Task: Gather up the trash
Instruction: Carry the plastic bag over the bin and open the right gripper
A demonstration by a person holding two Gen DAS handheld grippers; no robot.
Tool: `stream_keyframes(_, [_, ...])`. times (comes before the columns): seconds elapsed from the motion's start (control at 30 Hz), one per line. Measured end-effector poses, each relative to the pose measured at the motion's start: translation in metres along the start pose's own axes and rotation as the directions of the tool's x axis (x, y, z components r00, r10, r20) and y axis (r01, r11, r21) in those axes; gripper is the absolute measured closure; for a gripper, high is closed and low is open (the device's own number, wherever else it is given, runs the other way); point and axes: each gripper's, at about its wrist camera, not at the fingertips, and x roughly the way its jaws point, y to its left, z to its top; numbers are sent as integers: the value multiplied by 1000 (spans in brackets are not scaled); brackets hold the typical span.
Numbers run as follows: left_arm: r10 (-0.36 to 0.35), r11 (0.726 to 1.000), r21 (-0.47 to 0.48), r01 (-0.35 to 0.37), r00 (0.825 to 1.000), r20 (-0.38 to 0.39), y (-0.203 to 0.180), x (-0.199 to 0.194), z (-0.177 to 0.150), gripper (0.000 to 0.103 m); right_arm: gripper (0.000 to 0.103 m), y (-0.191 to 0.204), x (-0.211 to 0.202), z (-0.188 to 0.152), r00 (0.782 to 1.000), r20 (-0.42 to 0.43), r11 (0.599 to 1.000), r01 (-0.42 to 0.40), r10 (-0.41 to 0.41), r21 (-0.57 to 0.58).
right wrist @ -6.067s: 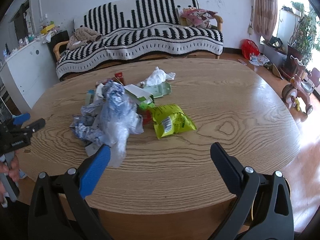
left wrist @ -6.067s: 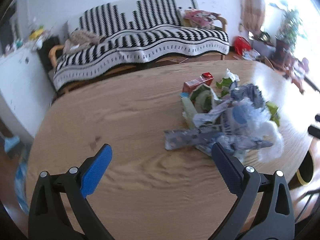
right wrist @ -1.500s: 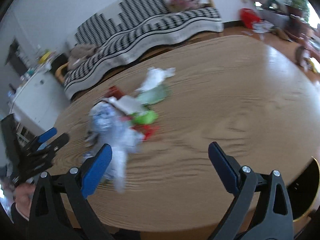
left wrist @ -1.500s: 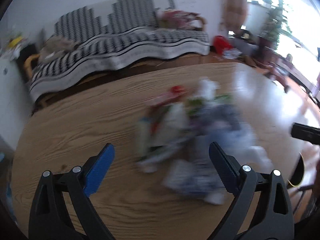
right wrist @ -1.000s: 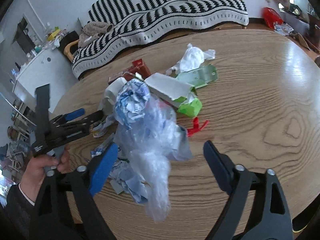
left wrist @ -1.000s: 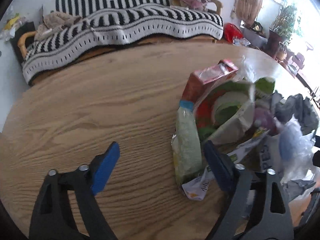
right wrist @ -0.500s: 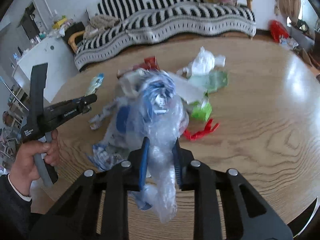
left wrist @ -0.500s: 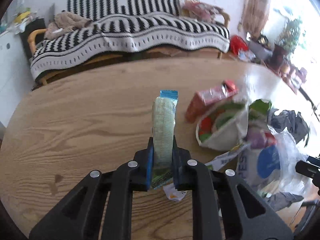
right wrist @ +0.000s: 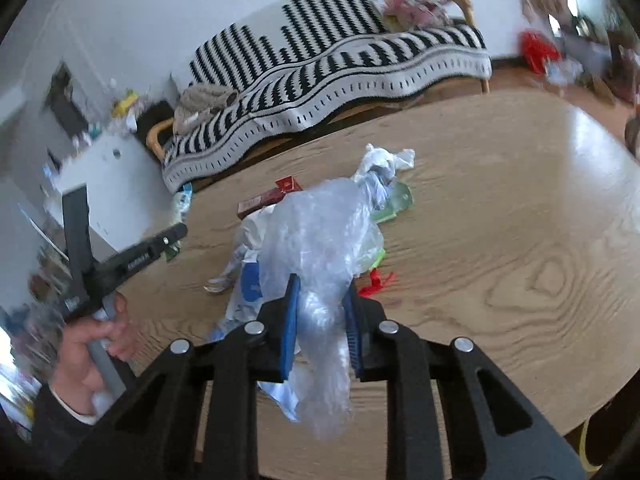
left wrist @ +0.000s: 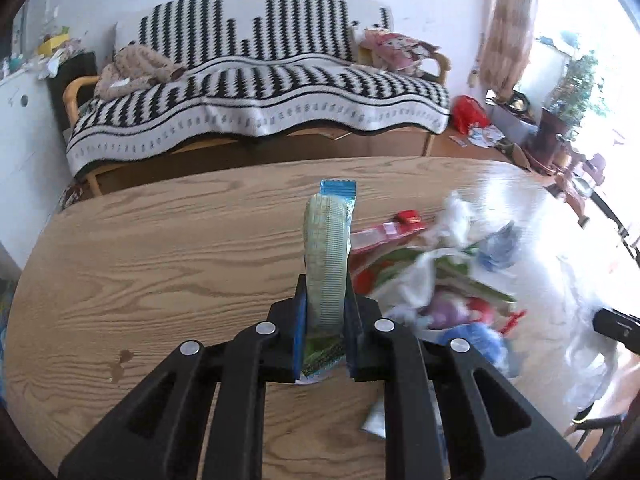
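Left wrist view: both grippers pinching litter above the wooden tabletop (left wrist: 160, 248).

The left gripper (left wrist: 323, 320) has just closed its jaws on a pale green snack packet (left wrist: 326, 256), which stands upright between them, clear of the wood. The right gripper (right wrist: 320, 320) has just clamped its jaws on a crumpled clear plastic bag (right wrist: 320, 248); whether anything is inside cannot be told. The trash pile (left wrist: 440, 280), with a red carton (right wrist: 268, 196) and white tissue (right wrist: 384, 160), remains mid-tabletop.

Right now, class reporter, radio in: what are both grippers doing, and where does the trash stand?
Left gripper shut on green wrapper. Right gripper shut on clear plastic bag. Rest of trash pile on table. Nothing in the way.
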Motion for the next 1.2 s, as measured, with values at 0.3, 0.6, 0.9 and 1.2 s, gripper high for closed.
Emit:
stream_keyframes(0.3, [-167, 976, 142, 165, 986, 3, -118, -28, -9, 88, 82, -84, -76, -12, 977, 85, 980, 192, -196, 55])
stream_keyframes(0.6, [-399, 858, 312, 409, 912, -97, -290, -43, -53, 88, 82, -242, -184, -71, 892, 59, 868, 419, -449, 268])
stream_keyframes(0.9, [-508, 713, 401, 575, 818, -270, -433, -37, -125, 88, 82, -367, -215, -156, 848, -160, 736, 520, -505, 434])
stream_keyframes(1.2, [-499, 670, 419, 613, 789, -357, -487, -15, -161, 88, 82, -405, -213, -184, 845, -248, 712, 534, -475, 457])
